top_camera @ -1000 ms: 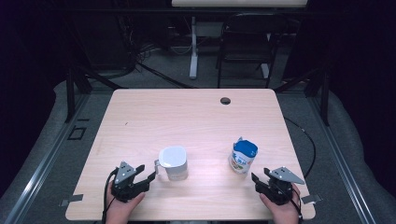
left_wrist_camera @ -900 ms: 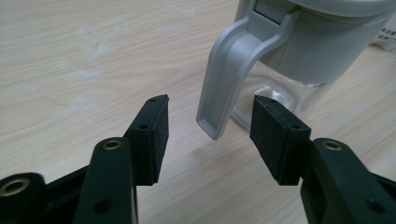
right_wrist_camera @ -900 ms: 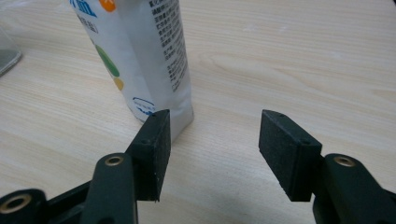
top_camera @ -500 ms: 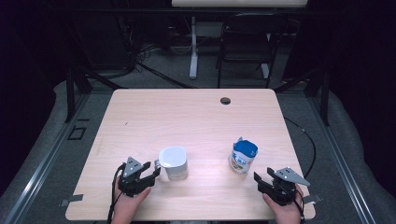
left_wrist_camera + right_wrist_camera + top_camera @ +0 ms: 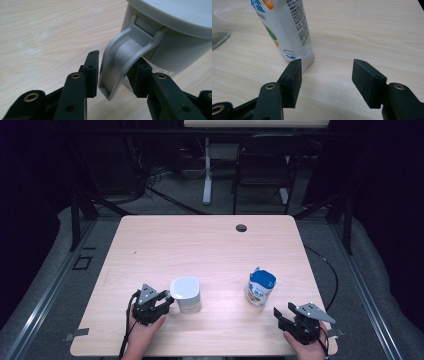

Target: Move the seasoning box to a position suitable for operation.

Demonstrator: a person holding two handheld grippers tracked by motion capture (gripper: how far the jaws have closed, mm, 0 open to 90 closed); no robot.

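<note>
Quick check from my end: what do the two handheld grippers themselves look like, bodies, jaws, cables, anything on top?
Both are black. The left gripper and the right gripper each carry a grey three-cornered plate on top. A black cable trails from each towards the table's near edge. Up close, the arms are glossy black links with brass-coloured rivets, ending in matte black rectangular pads. No sleeves are visible on the forearms.

Overhead light is falling on the table (image 5: 210, 245), which is showing bright and evenly lit in the high view, while the room around it is sinking into near black with a purplish cast at the edges. The high view is looking soft and grainy (fine detail is smearing). Short, faint shadows are lying close under the white cup (image 5: 186, 294) and the carton (image 5: 261, 288). In the 2 gripper views the wood grain is staying sharp, and pale glare is washing over the tabletop's far part.
</note>
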